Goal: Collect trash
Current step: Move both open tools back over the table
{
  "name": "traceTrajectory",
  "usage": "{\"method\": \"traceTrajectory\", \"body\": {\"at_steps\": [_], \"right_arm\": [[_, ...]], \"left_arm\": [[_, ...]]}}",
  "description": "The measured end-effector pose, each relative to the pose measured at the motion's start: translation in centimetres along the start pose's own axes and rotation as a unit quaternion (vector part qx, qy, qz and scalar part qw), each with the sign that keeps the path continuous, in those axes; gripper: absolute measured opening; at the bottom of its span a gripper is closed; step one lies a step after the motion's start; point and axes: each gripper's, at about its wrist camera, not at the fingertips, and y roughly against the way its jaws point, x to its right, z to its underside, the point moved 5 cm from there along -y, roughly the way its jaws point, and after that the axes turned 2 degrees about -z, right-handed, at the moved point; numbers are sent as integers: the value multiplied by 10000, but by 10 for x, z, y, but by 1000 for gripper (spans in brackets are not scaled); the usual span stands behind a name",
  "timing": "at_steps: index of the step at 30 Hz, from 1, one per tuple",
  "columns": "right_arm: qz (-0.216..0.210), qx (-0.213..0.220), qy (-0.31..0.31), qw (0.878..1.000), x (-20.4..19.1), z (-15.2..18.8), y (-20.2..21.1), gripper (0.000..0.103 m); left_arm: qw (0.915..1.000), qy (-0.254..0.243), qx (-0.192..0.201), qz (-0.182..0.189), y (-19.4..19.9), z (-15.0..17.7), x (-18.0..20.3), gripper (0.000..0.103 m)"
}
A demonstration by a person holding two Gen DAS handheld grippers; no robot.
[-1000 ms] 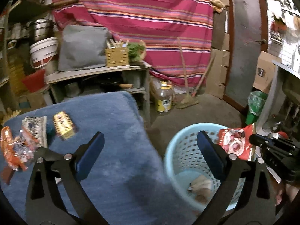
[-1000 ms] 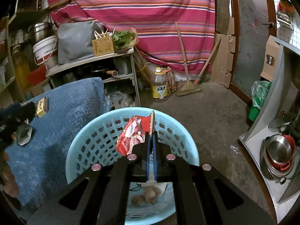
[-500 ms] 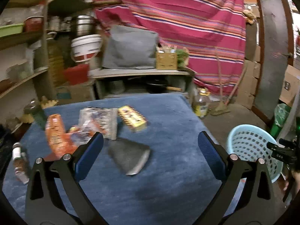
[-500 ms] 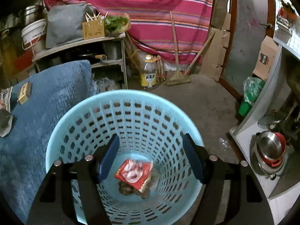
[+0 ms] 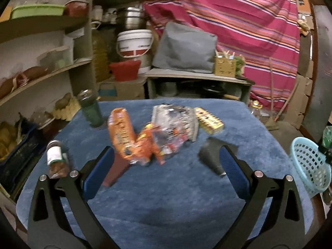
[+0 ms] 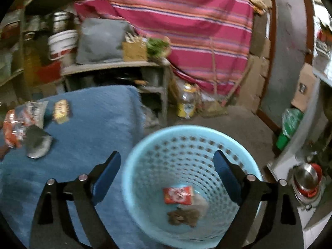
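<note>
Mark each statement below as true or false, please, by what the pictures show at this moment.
1. The red wrapper lies at the bottom of the light blue basket. True.
2. The right gripper is clamped on the red wrapper. False: its jaws have just been opening, and nothing is between them.
3. The left gripper holds the orange packet. False: its jaws stand open and empty, the packet lies on the blue cloth.
4. A yellow box lies on the blue cloth. True.
5. The basket stands on the cloth. False: it stands beside it, on the floor.
</note>
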Motion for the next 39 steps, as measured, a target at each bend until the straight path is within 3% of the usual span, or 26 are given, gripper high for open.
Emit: {"method": "traceTrajectory", "body": {"at_steps": [9,16,26,39], "right_arm": [[-641,227,297,9972,-97,-21,25,94],[-849,223,780,9931,-159,-16,20,98],[-1129,-98,1361,9842,-227,3,-6,98],[-1239,-532,1795,9745,-280,12,-58,98]], "left_arm": [[9992,50,51,-384,2,9,-63,97],[9979,200,-81,-615,-9,15,-102,97],[9971,347,-272,-617,-29,29,-118,97],[9961,318,-562,-608,-51,46,-123,97]]}}
